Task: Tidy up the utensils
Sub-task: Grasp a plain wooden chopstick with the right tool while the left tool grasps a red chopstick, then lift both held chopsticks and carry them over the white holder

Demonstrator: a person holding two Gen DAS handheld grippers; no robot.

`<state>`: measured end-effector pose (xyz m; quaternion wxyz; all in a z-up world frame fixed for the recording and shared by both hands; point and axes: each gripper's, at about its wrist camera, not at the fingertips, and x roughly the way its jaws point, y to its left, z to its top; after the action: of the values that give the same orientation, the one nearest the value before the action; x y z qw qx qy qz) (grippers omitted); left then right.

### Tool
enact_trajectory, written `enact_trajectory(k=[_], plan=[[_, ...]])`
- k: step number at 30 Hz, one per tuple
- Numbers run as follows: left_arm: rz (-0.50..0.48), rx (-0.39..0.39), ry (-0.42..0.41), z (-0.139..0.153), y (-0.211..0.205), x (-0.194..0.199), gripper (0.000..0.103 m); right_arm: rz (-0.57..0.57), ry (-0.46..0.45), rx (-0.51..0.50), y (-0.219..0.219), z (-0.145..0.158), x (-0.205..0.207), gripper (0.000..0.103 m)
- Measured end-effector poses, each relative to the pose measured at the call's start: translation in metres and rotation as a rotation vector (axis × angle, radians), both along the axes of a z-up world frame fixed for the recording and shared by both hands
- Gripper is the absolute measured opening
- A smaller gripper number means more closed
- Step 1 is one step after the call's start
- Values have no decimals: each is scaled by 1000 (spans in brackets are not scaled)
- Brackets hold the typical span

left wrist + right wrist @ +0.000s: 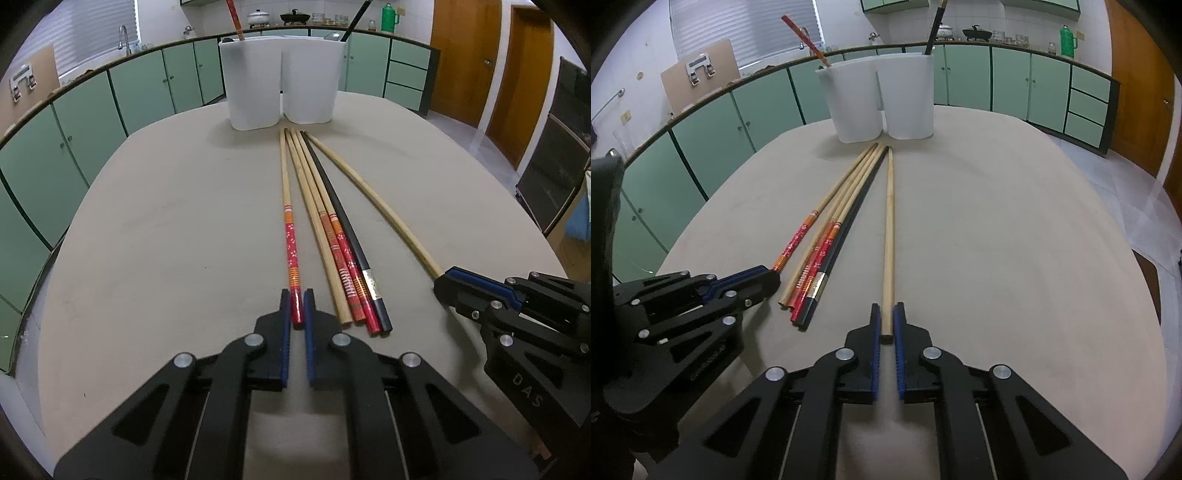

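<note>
From your left wrist, the left gripper point(297, 308) is clamped on the red chopstick point(290, 240), which lies on the tabletop point(166, 240) pointing to the holder point(280, 81) at 12 o'clock. The bundle point(332, 229) lies just right.

From your right wrist, the right gripper point(886, 323) is clamped on the plain chopstick point(888, 236). Only here does the holder's black chopstick point(934, 26) show clearly.
</note>
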<state>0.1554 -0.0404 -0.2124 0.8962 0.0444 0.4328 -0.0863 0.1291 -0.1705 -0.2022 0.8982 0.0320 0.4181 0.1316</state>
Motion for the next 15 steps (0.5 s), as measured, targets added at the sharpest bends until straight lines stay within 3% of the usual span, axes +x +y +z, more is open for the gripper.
enact_trajectory(k=[6, 15], plan=[[5, -22, -38, 19, 12, -7, 5, 9, -44, 8, -7, 22, -5, 7], [18, -43, -182, 84, 28, -19, 5, 7, -139, 37, -23, 75, -6, 7]])
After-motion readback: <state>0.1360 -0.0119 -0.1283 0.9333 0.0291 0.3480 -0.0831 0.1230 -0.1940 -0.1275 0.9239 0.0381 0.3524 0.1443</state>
